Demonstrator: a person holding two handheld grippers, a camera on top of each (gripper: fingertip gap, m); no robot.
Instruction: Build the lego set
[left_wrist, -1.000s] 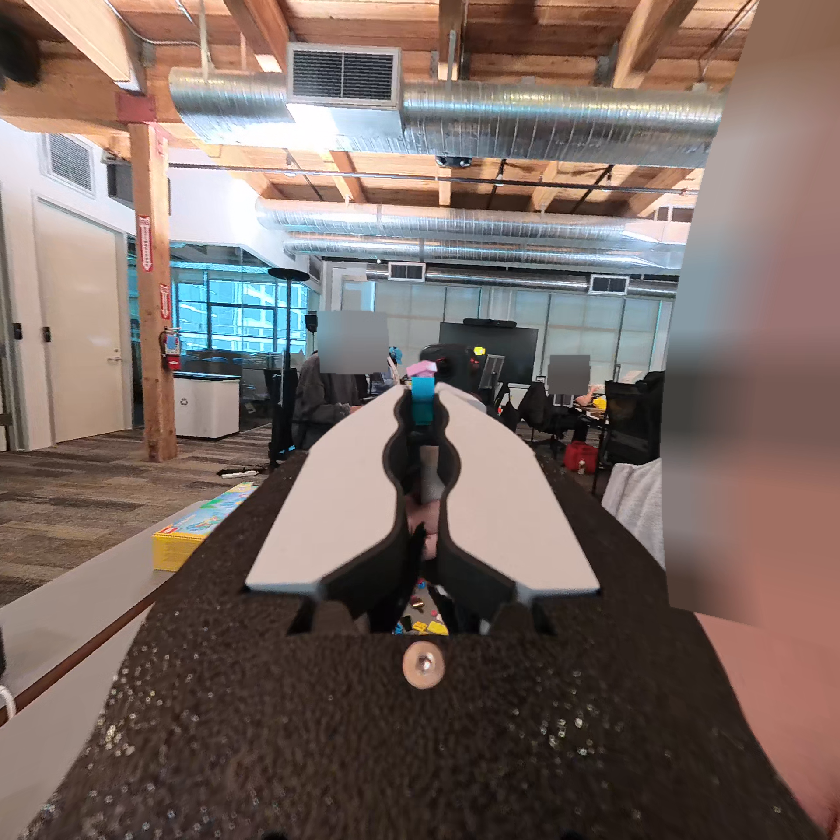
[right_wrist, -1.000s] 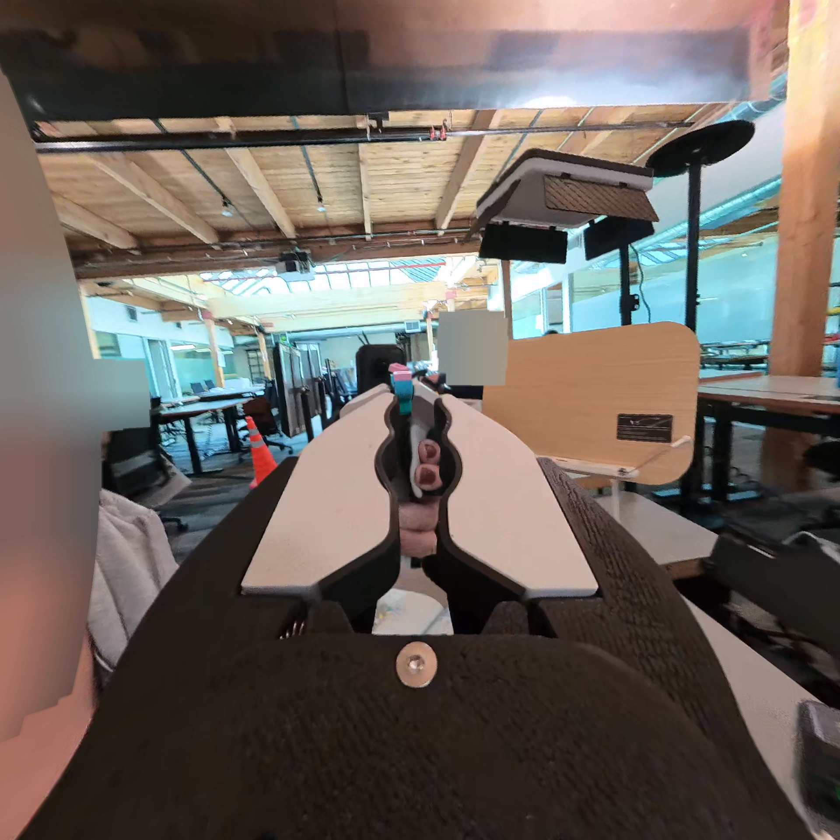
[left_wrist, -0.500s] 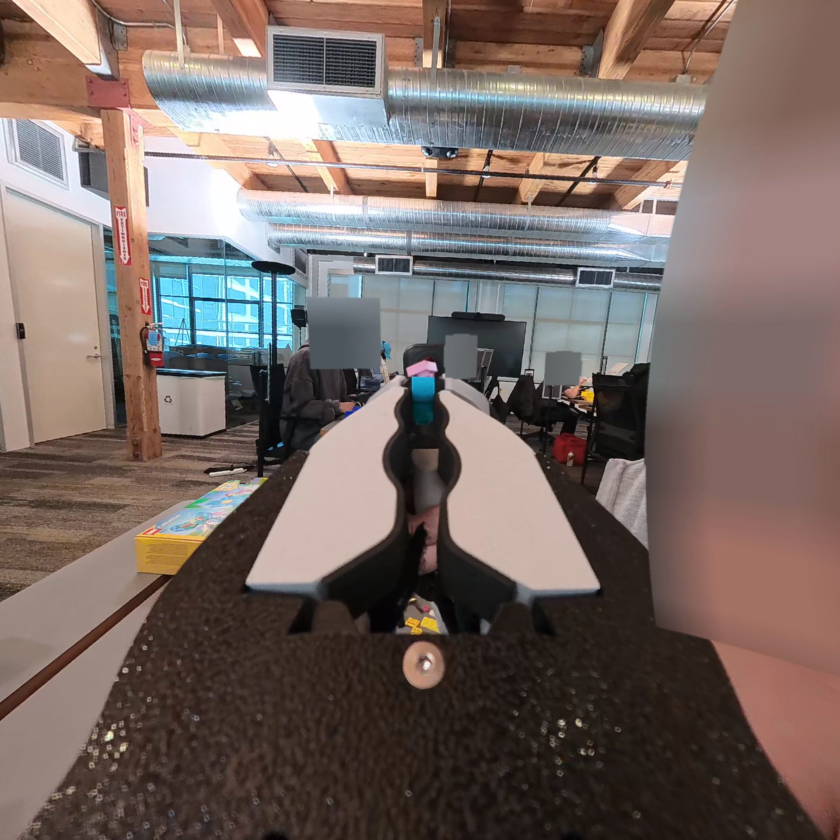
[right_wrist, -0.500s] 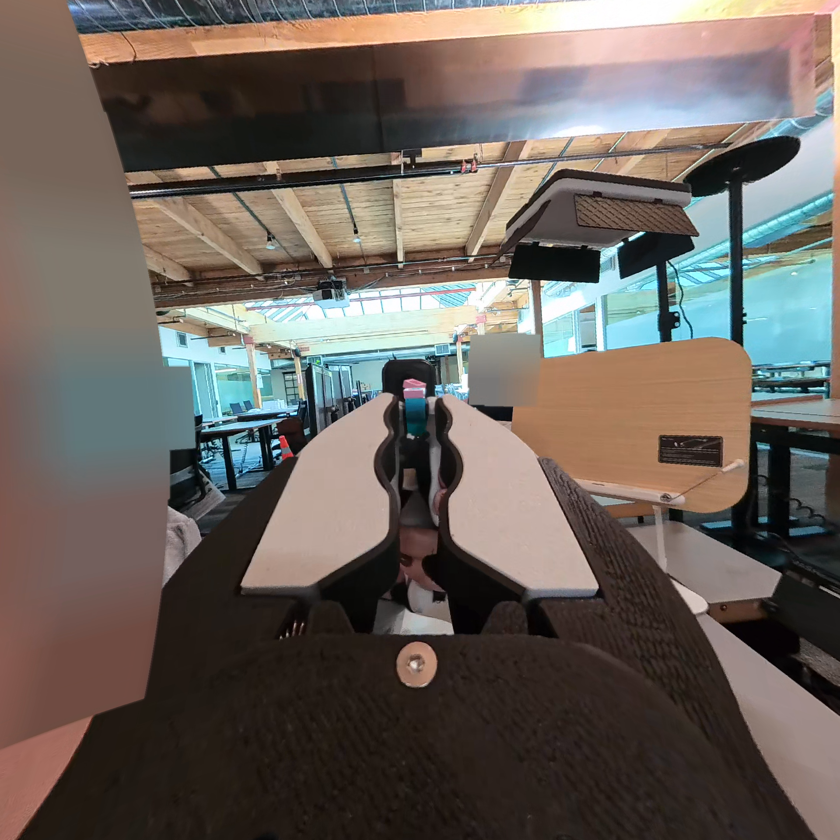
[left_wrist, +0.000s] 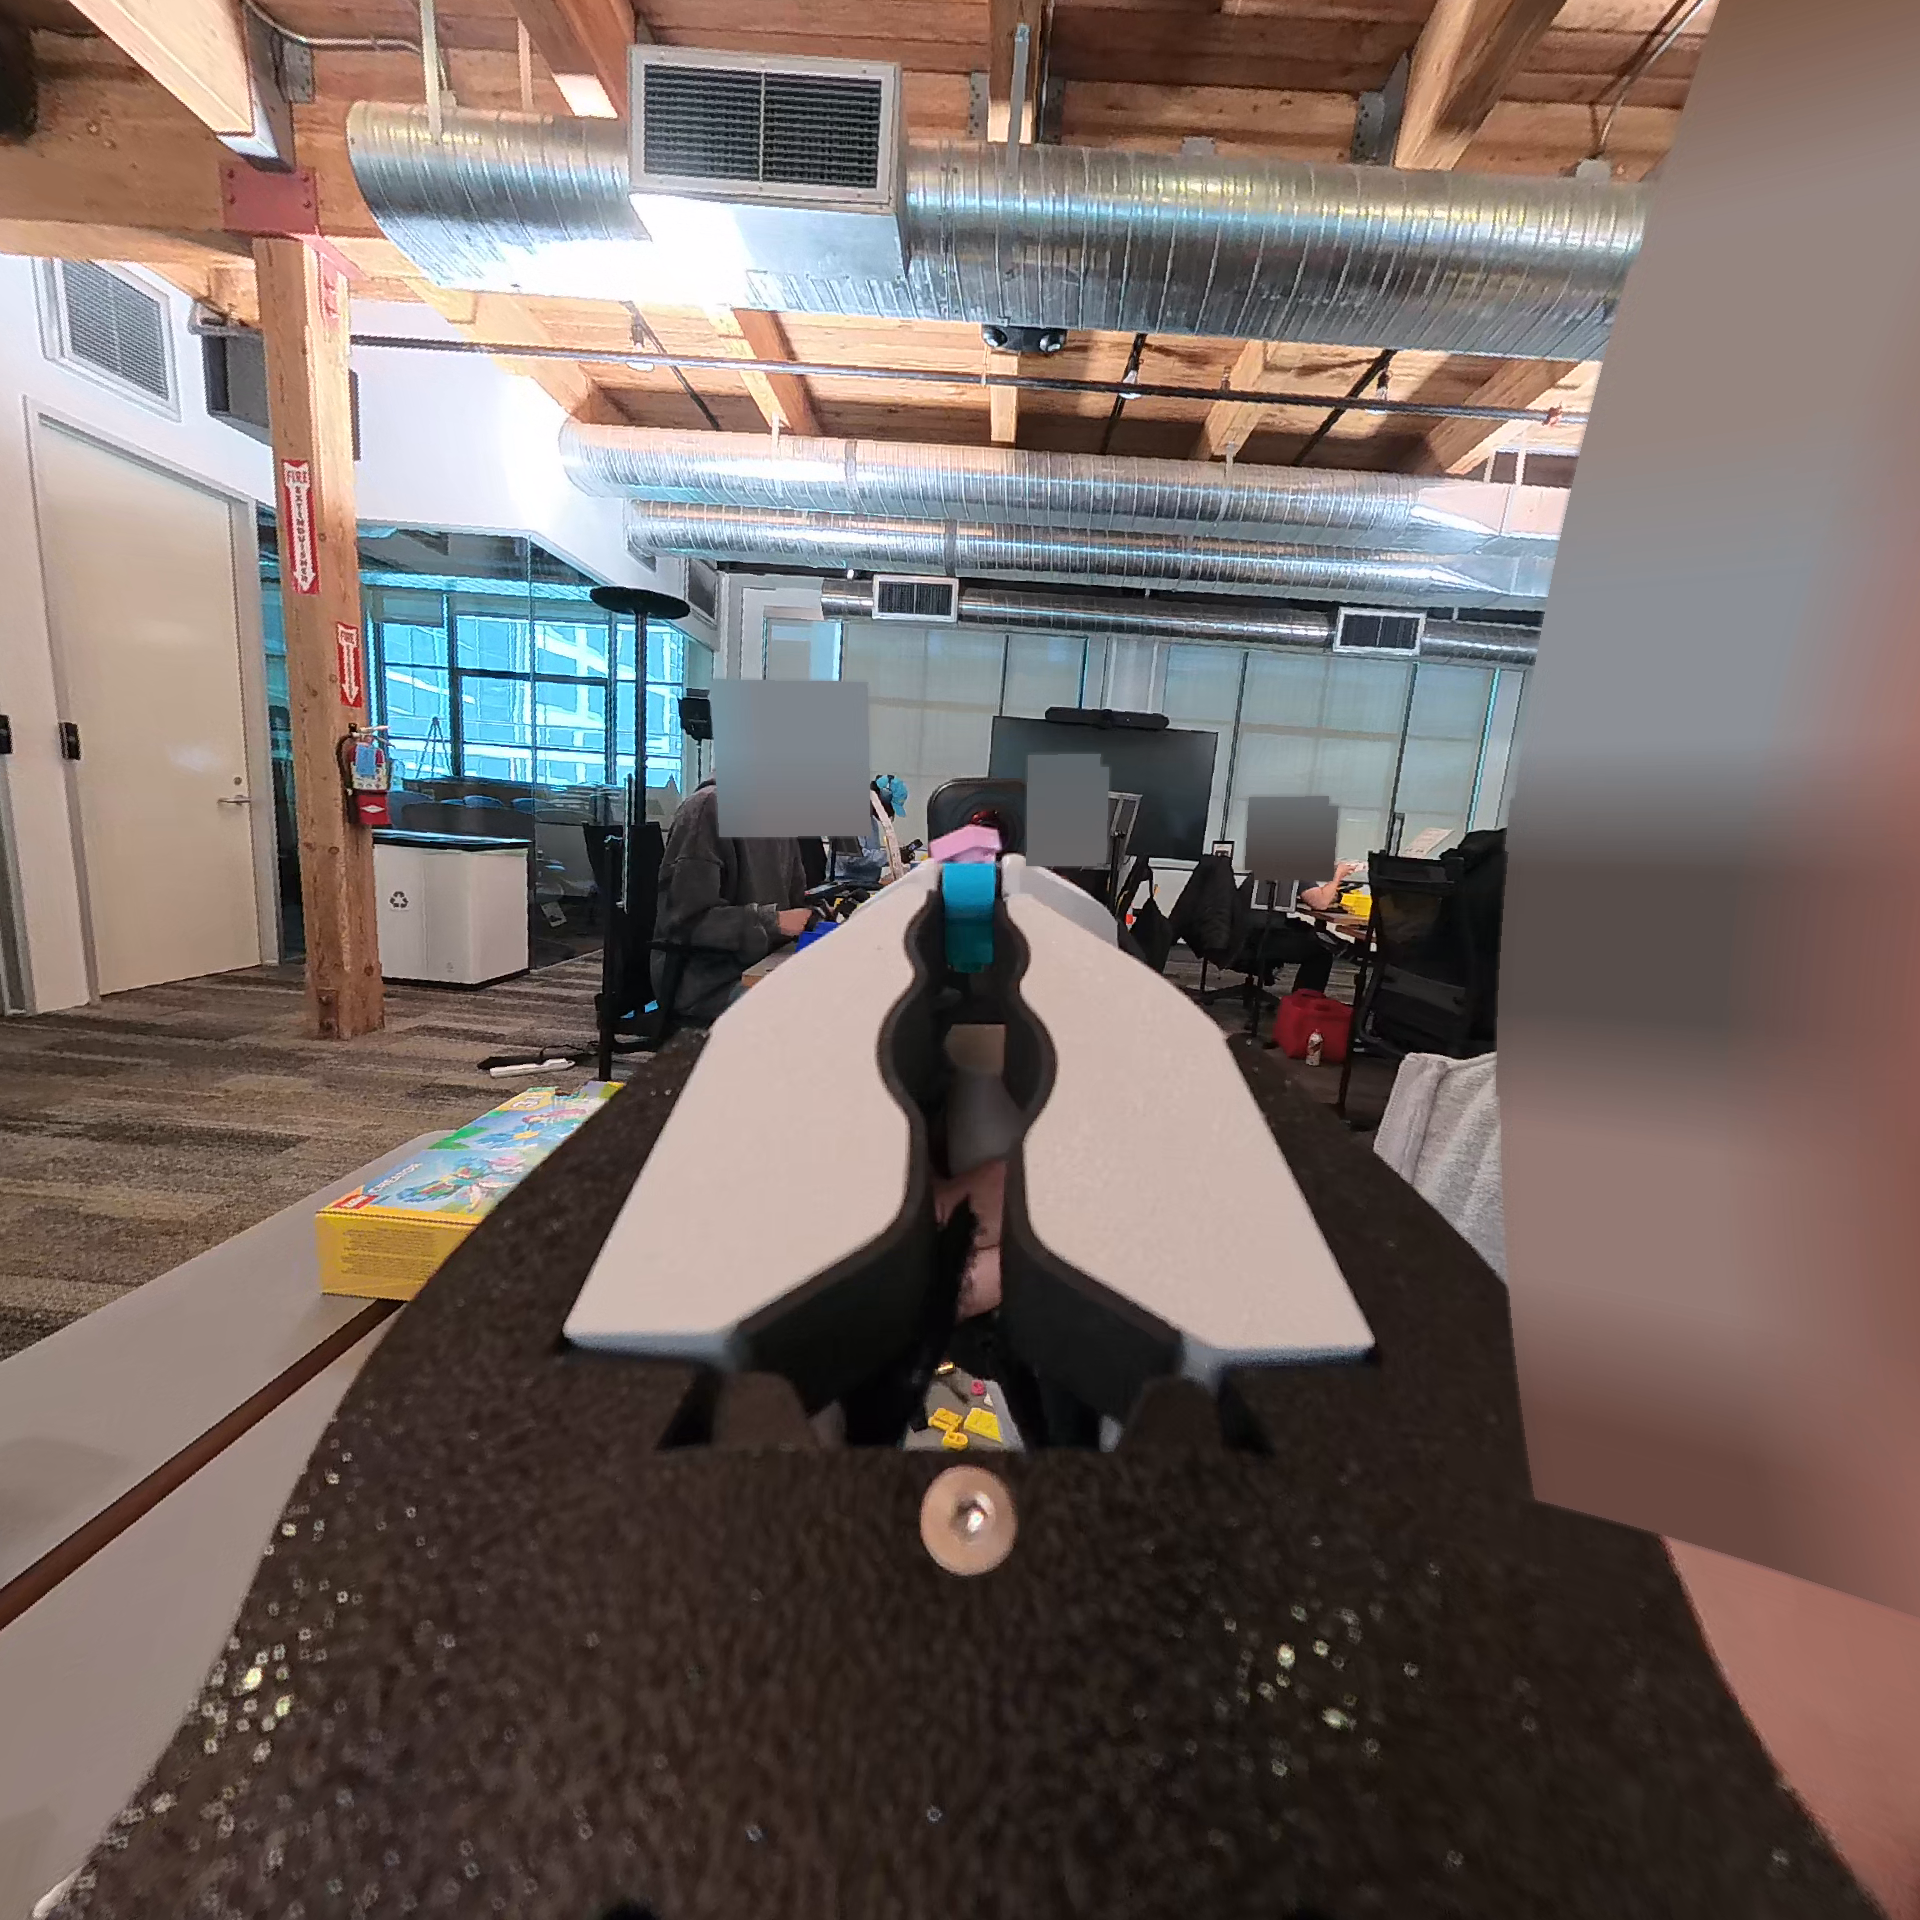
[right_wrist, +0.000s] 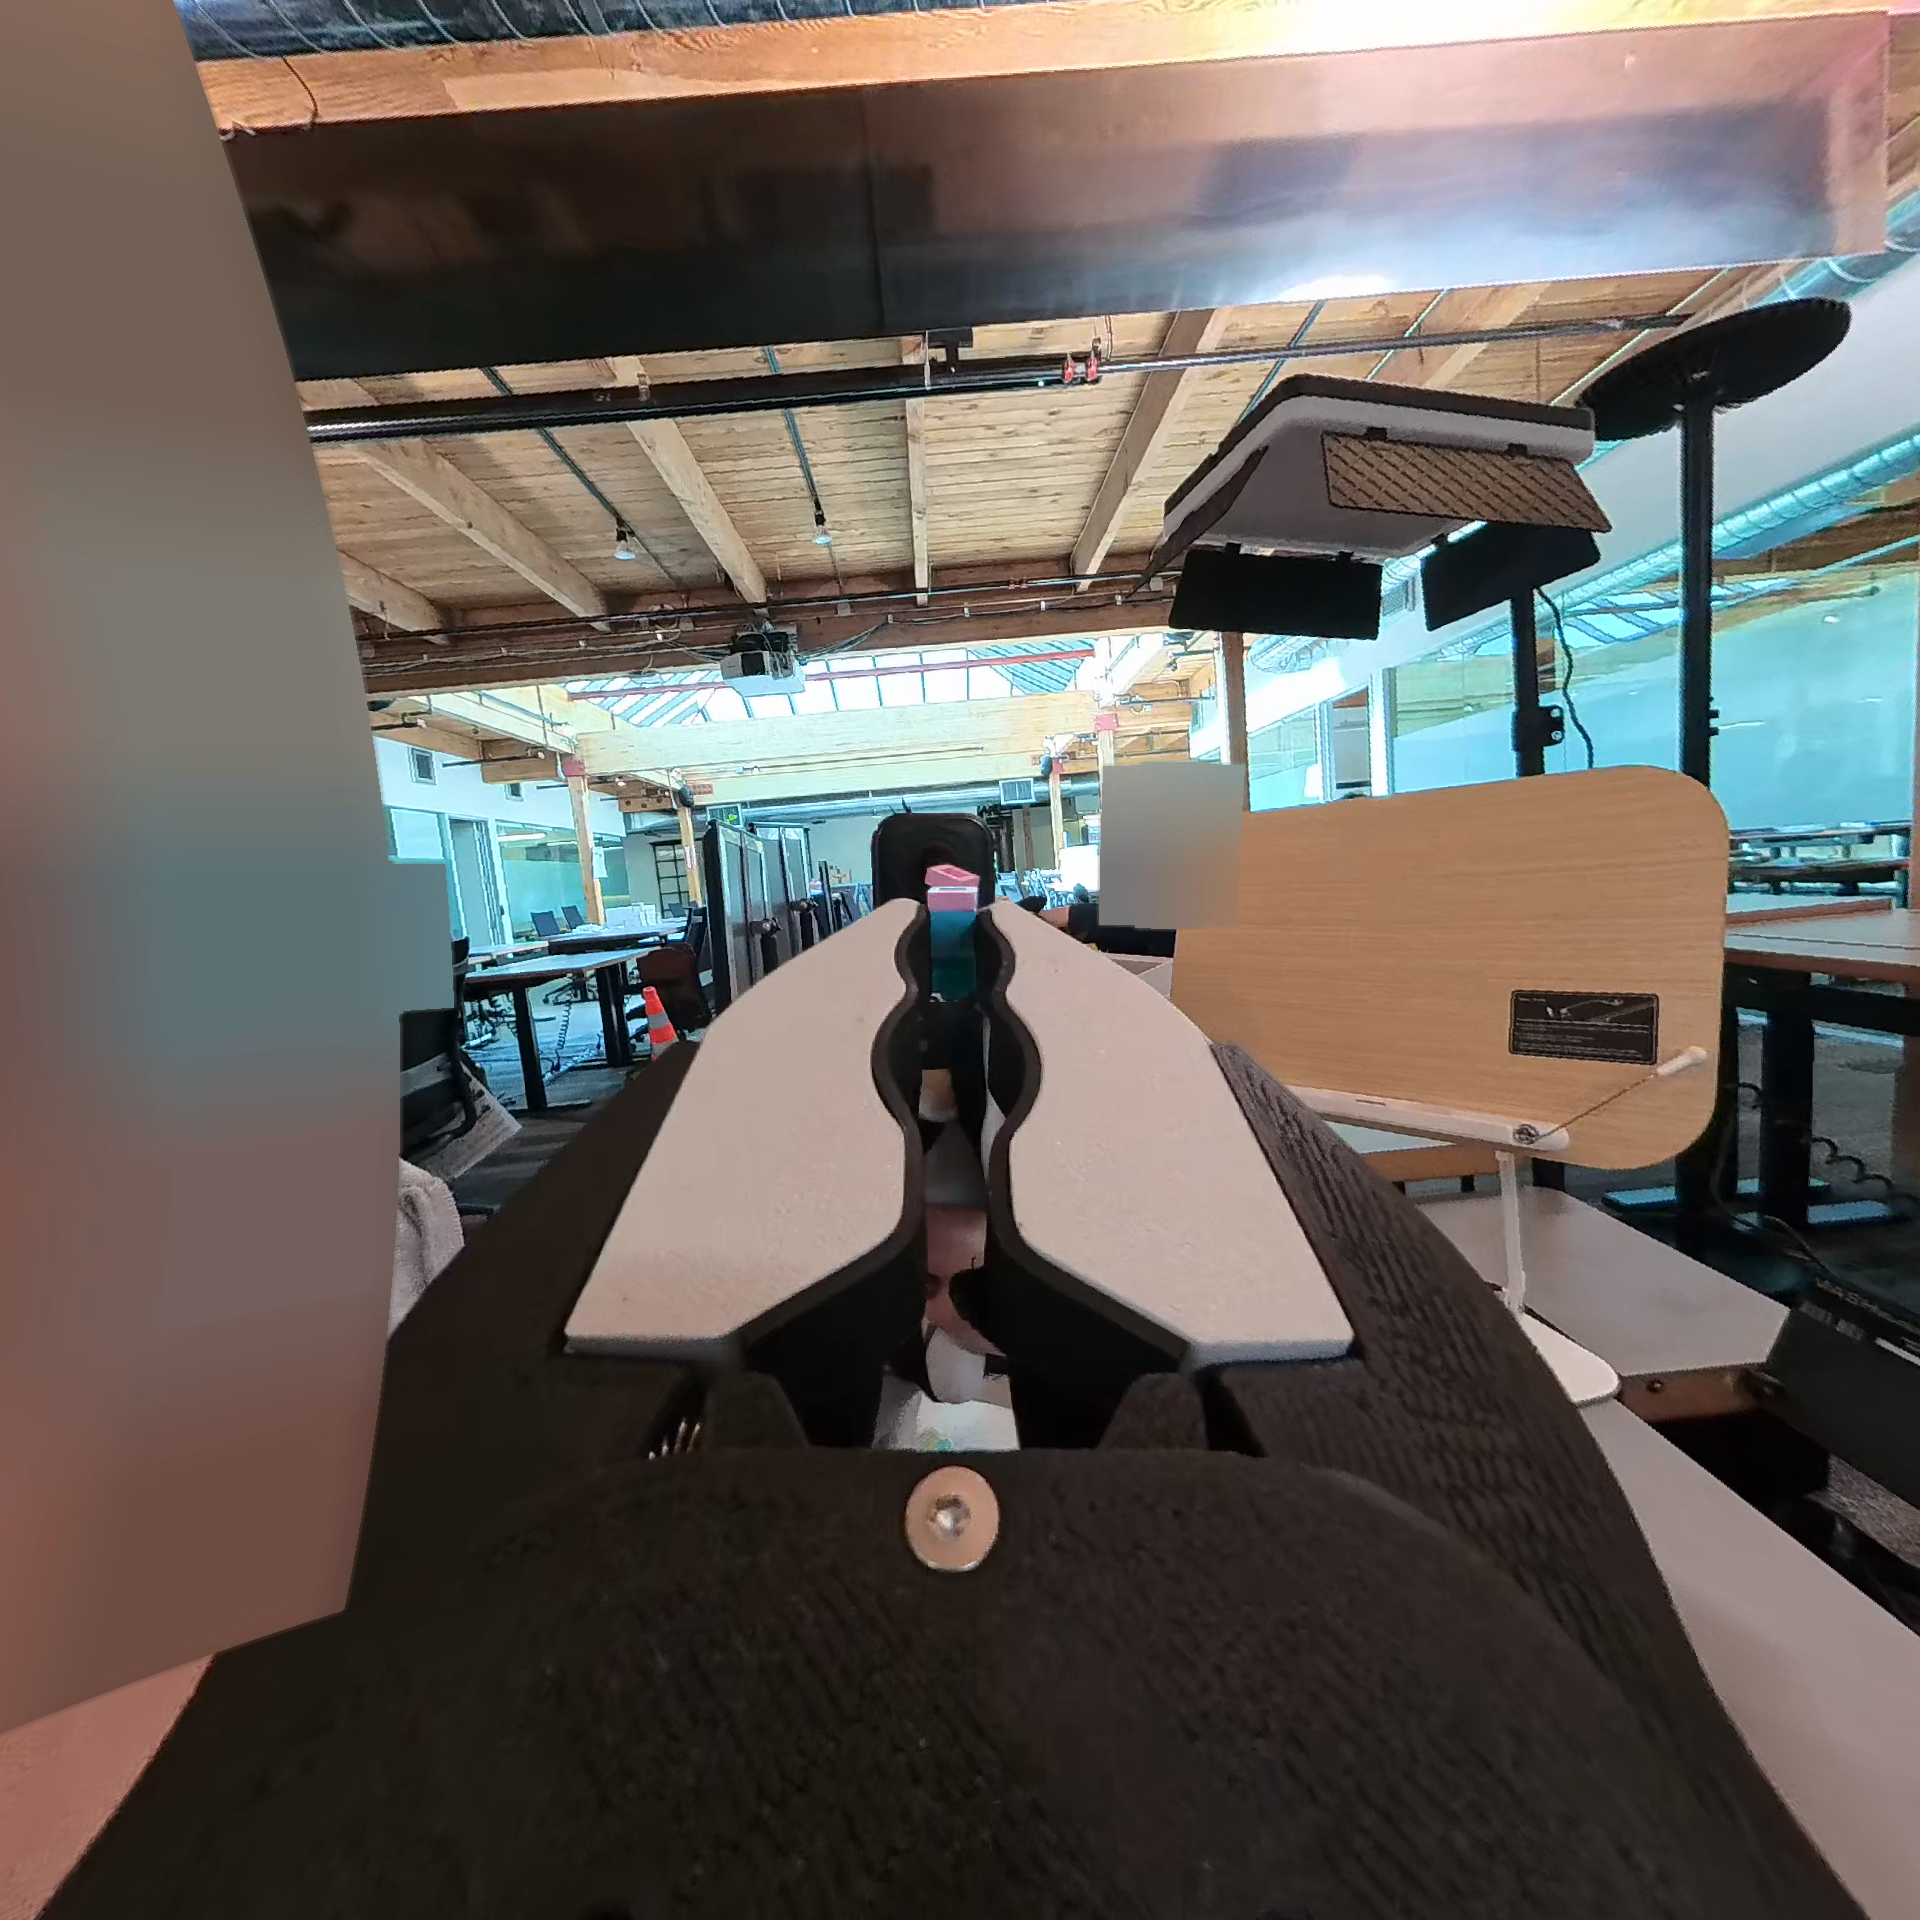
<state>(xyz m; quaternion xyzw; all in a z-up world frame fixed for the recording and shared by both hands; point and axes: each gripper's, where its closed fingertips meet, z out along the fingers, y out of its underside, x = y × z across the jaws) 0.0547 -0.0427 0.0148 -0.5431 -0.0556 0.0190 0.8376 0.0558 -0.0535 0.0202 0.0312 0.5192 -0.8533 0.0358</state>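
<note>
Both grippers are raised above the table and face each other, tip to tip. My left gripper (left_wrist: 966, 899) is shut on a small teal lego piece (left_wrist: 966, 920) with a pink piece (left_wrist: 966, 842) on top. My right gripper (right_wrist: 951, 935) is shut on the same small build from the other side, where the teal piece (right_wrist: 951, 961) and the pink piece (right_wrist: 951, 888) show again. Each view shows the other gripper's black camera just behind the build. A hand shows through the gap between the fingers in both views.
A yellow lego box (left_wrist: 457, 1195) lies on the grey table (left_wrist: 156, 1403) at left. Loose yellow pieces (left_wrist: 961, 1423) show below through the left gripper's gap. A wooden panel (right_wrist: 1455, 966), a white stand (right_wrist: 1507, 1226) and an overhead lamp (right_wrist: 1382, 499) are at right. Both grippers' tips are close together, under 4 cm apart.
Both grippers stay shut on the small build. Both views have shifted slightly as the hands moved; the fingers seen in the right gripper's gap sit lower now.
</note>
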